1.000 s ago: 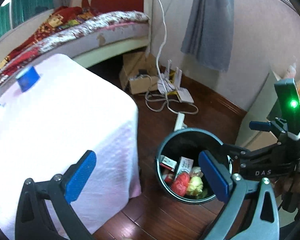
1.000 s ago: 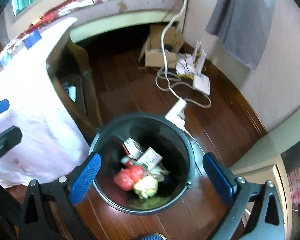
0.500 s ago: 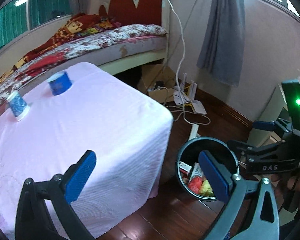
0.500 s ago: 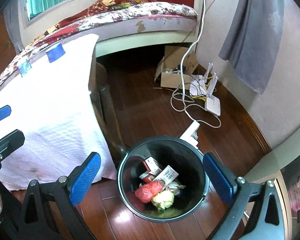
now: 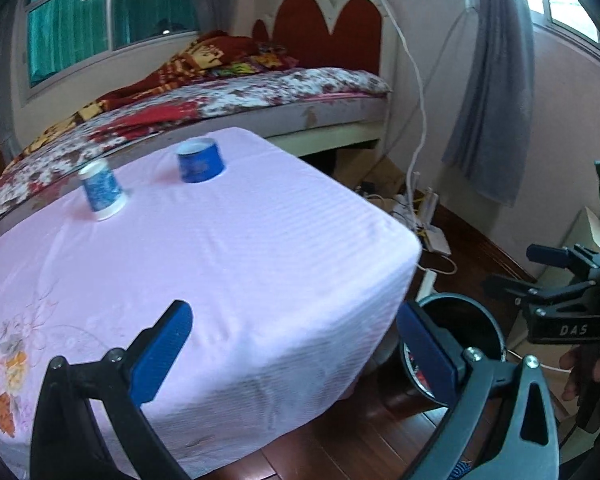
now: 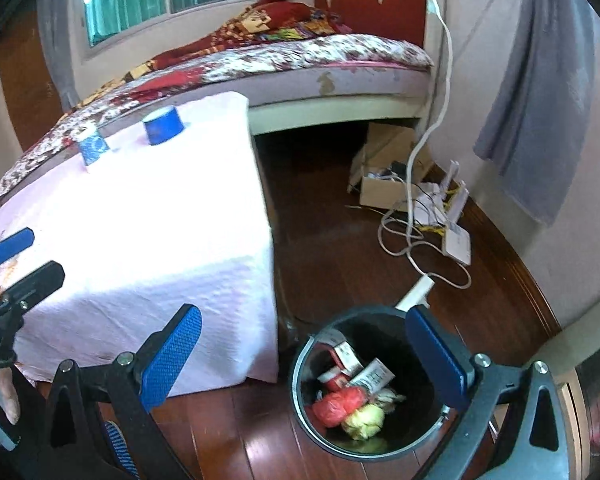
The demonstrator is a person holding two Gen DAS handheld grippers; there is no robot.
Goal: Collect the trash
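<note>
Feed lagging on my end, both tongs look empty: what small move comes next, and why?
Probably carry the left tongs forward over the pink tablecloth toward the nearer paper cup. Both tongs, left and right, are open and empty, two upside-down cups, the other dark blue, remain on the table, and the bin already holds trash.

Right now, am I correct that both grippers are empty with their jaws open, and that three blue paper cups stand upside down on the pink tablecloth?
Not quite: the left wrist view shows two blue paper cups, not three, upside down on the pink tablecloth. The rest holds: the left gripper and right gripper are empty with open jaws.
</note>
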